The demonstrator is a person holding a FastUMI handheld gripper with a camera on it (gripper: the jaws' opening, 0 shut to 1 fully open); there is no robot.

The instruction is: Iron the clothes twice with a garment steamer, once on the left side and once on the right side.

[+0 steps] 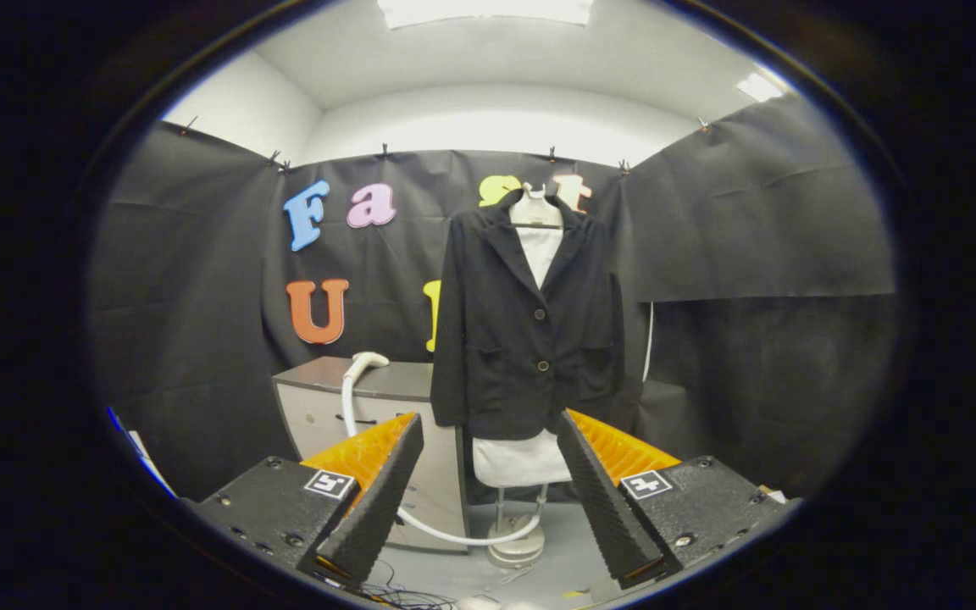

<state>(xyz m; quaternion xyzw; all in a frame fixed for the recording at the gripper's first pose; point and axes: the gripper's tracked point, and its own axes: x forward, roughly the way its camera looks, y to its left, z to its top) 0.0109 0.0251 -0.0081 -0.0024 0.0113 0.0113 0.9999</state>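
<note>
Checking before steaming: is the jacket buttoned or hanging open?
Buttoned. The jacket hangs closed on the mannequin, two buttons down its front, beyond the open gripper.

Ceiling panels (485,10) lit the booth evenly; fisheye distortion bowed the edges, and focus stayed sharp throughout.

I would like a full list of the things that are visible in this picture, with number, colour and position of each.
jacket: one, black, buttoned, on the mannequin, beyond the fingers.
mannequin: one, white torso on a pole stand, under the jacket.
steamer head: one, white, resting on the cabinet top, left of the jacket.
steamer hose: one, white, curving down from the head to the floor near the stand.
cabinet: one, grey with drawers, left of the mannequin.
cables: several, dark, on the floor below the fingers.
gripper: one, fingers open, holding nothing, short of the jacket.
</note>
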